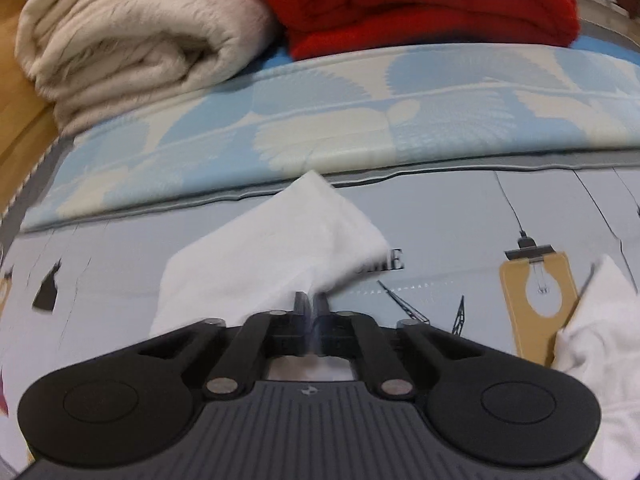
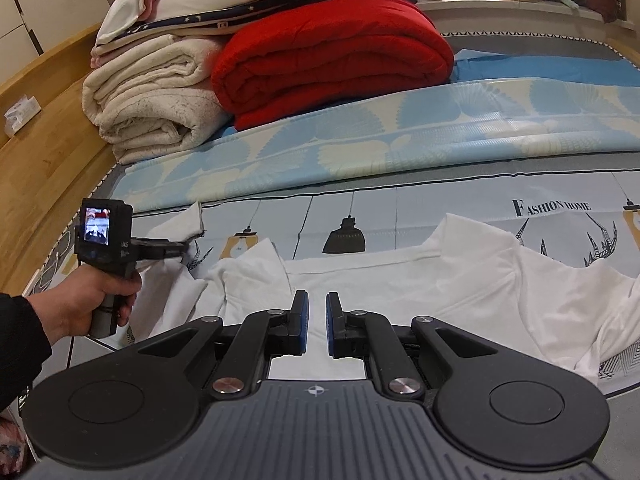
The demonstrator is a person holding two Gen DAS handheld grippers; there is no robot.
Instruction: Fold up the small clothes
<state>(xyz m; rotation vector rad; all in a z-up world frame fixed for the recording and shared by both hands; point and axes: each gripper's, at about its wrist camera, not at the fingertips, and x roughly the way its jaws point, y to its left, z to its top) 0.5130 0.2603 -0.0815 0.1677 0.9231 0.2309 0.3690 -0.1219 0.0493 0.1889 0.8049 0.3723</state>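
While the white T-shirt (image 2: 400,280) lies spread on the printed bedsheet (image 2: 440,208), folding is judged barely begun. Its sleeve (image 1: 276,240) is pinched in the clenched left gripper (image 1: 311,304), seemingly for a first fold inward. The right gripper (image 2: 316,312) is held over the shirt body, jaws nearly closed, nothing gripped. The other sleeve and the body folds are left to do.
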